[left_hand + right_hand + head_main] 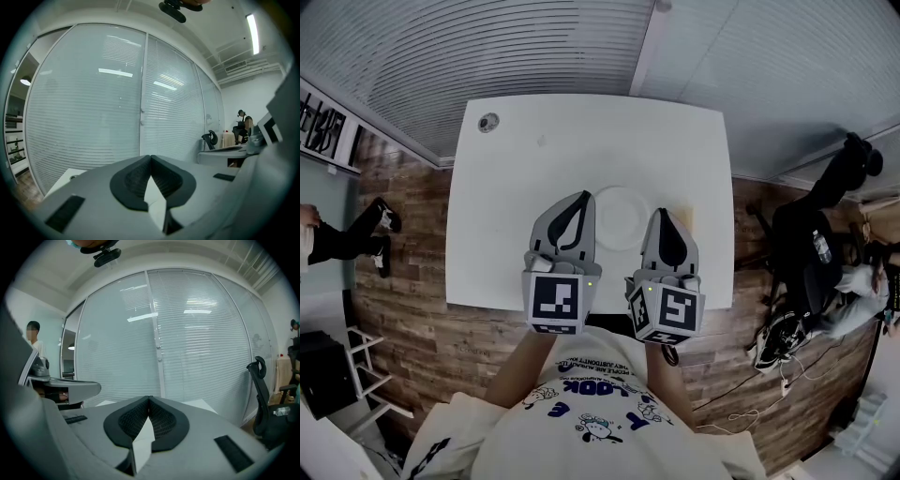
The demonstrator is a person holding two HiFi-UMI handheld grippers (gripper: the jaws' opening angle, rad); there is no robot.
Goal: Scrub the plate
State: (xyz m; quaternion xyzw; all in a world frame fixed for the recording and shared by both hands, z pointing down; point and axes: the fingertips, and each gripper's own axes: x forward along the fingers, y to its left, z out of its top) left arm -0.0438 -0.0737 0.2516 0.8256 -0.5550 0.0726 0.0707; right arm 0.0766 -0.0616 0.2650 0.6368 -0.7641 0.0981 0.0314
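— Where is the plate (622, 217) sitting?
— Lying flat on the table (506, 206), round, no long axis, between your grippers.
— Jaws?
— You are holding left gripper (583, 197) and right gripper (662, 213) closed together, empty. Shirt (591, 412) showing "LOOK".

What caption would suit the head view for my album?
Left claw and right claw, both shut and empty, held above a white table, a plate between them.

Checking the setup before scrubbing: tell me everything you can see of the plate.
The plate is round, plain white, barely standing out from the white table it lies flat on. It looks empty. It sits between the left tongs and the right tongs, both shut; whether they touch it cannot be told.
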